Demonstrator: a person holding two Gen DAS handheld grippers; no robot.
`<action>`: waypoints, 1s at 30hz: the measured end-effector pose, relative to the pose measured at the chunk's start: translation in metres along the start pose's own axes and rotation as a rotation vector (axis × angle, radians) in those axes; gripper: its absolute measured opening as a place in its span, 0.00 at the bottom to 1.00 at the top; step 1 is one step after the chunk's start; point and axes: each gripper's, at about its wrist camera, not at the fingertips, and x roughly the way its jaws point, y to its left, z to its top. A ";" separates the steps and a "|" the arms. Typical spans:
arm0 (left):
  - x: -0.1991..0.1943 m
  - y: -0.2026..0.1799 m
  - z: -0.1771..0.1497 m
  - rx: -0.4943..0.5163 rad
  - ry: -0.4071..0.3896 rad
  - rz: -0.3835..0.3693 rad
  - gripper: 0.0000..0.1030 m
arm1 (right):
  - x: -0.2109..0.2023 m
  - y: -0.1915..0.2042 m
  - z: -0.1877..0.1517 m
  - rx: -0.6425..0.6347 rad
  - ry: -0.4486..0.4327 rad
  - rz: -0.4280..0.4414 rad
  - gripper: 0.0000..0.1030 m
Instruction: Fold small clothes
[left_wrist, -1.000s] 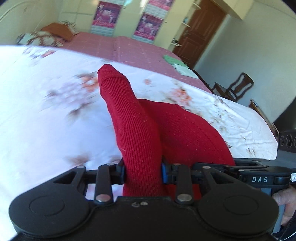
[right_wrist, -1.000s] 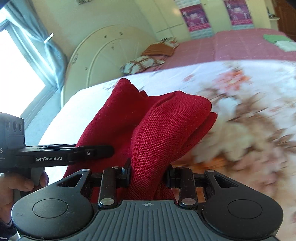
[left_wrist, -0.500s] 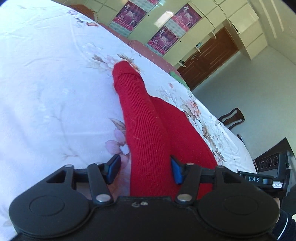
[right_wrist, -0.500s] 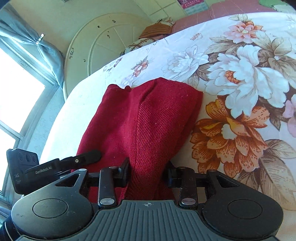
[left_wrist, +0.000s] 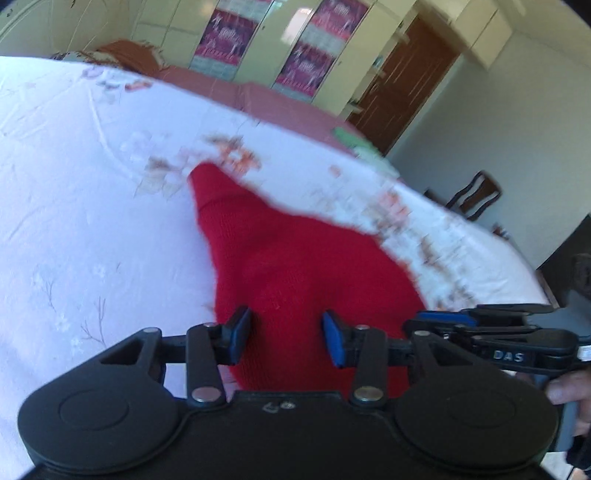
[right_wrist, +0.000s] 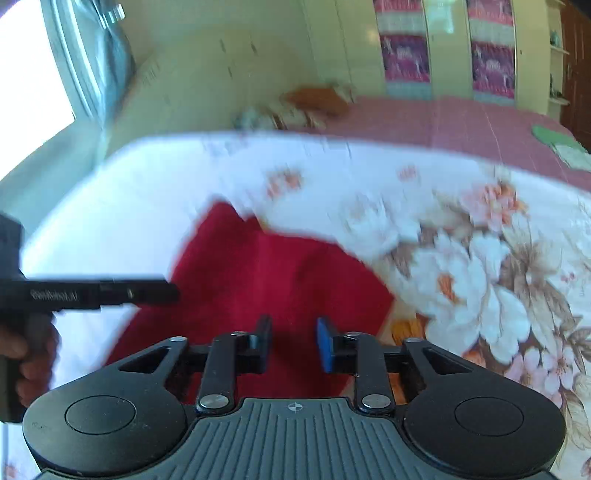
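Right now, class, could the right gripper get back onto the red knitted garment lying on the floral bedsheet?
Probably yes: the right gripper hangs directly over the red knitted garment, jaws open, with nothing between them. The left gripper sits off to the side.

Both hand-held grippers matte black w/ blue pads (left_wrist: 334, 341), silver pivot screws; right hand-held gripper (right_wrist: 292, 344) has ribbed grey top, left hand-held gripper (left_wrist: 284, 338) smooth.

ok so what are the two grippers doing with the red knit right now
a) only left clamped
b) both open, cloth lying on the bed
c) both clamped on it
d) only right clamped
b: the left gripper and right gripper both show a clear gap between their fingers, and the red knit garment lies loose on the floral bedsheet.
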 end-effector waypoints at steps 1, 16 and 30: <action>-0.001 0.003 -0.004 0.005 -0.009 -0.001 0.42 | 0.008 -0.001 -0.004 -0.005 0.017 -0.014 0.23; -0.100 -0.006 -0.095 -0.123 -0.076 0.010 0.51 | -0.053 0.044 -0.067 -0.207 -0.006 0.018 0.23; -0.189 -0.130 -0.141 0.158 -0.219 0.378 1.00 | -0.147 0.043 -0.107 -0.031 -0.206 -0.130 1.00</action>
